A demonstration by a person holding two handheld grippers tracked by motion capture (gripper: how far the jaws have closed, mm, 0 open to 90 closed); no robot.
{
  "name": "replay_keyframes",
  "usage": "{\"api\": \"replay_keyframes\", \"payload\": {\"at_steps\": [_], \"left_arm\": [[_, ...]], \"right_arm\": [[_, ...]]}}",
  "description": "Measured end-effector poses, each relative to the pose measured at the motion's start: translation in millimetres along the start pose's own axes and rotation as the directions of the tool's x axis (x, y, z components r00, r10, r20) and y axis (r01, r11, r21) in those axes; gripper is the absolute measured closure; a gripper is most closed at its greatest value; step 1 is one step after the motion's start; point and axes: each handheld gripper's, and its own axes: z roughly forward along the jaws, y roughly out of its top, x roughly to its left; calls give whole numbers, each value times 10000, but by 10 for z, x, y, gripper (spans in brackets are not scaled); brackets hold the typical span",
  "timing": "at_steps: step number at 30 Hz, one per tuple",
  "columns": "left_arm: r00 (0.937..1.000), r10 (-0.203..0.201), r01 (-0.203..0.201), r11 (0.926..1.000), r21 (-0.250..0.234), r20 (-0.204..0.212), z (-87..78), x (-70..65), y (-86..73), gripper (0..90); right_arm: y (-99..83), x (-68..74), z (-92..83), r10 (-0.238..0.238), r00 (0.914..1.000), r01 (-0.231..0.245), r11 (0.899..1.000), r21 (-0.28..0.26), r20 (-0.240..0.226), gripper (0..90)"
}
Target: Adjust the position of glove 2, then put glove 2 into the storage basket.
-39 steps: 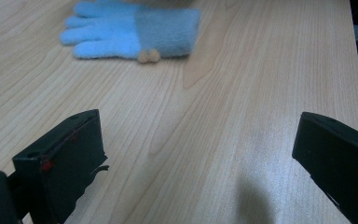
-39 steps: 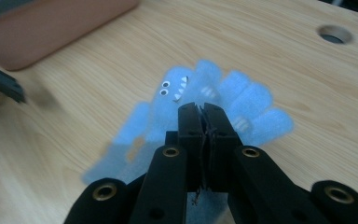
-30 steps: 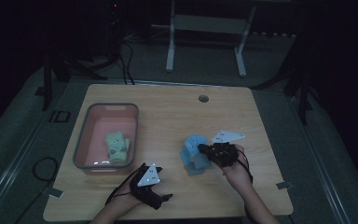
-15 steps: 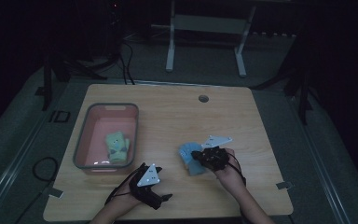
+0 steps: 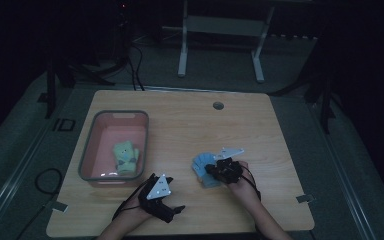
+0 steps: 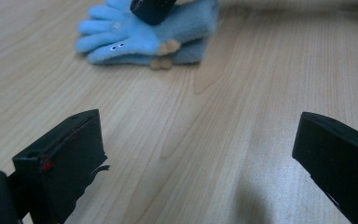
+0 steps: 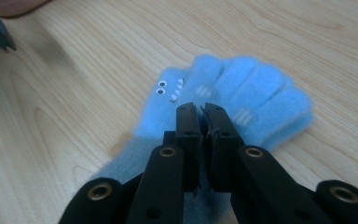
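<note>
A pair of blue fleece gloves with googly eyes lies stacked on the wooden table, right of centre. In the right gripper view the gloves spread out under my right gripper, whose jaws stand almost together on a thin fold of fleece. Those jaws have just been opening a little. The right gripper rests low on the gloves' near side. My left gripper sits near the front edge, open and with nothing in it. From the left gripper the gloves lie ahead.
A pink tub stands at the left with a green glove inside. A round cable hole sits near the table's far edge. Beyond the table are a dark floor and a white stand leg.
My right hand has sunk toward the table with the blue gloves, which now lie flat on the wood. The left gripper has kept still.
</note>
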Motion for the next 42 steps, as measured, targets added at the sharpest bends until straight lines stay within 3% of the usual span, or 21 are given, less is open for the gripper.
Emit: {"api": "replay_keyframes", "payload": {"at_steps": [9,13,15,18,21,22,24,30,32,37,42], "left_arm": [[9995,-114,136,9973,721,-301,12,-26,52,24],[9994,-163,181,9981,597,-303,9,-33,68,24],[9994,-86,106,9982,583,-336,12,-41,75,24],[9996,-93,110,9975,698,-257,23,-53,84,24],[9999,-107,112,9972,744,-78,34,-67,100,24],[9999,-107,112,9972,744,-78,34,-67,100,24],[9999,-117,115,9968,789,27,49,-75,114,24],[9999,18,-31,9968,797,155,67,-104,154,24],[9998,104,-117,9967,799,170,79,-110,180,28],[9985,493,-506,9967,634,227,126,-143,241,55],[9932,1062,-1074,9940,226,483,167,-150,305,114]], "right_arm": [[-28,22,27,16,10000,-16,10000,-22,48,786],[2,38,-50,-131,9998,125,9993,-342,-153,641],[15,44,-92,-223,9997,218,9982,-566,-72,528],[29,21,-133,-6,9999,-6,9971,-765,-155,393],[23,-29,-167,272,9968,-346,9945,-988,-756,246],[23,-29,-167,272,9968,-346,9945,-988,-756,246],[9,-63,-189,264,9948,-364,9942,-1011,-986,163],[-40,-174,-225,449,9902,-559,9952,-806,-1321,169],[-44,-195,-251,325,9921,-442,9945,-950,-1216,143],[-29,-260,-329,433,9902,-555,9944,-896,-1326,145],[2,-343,-413,481,9876,-620,9940,-899,-1494,143]]}}
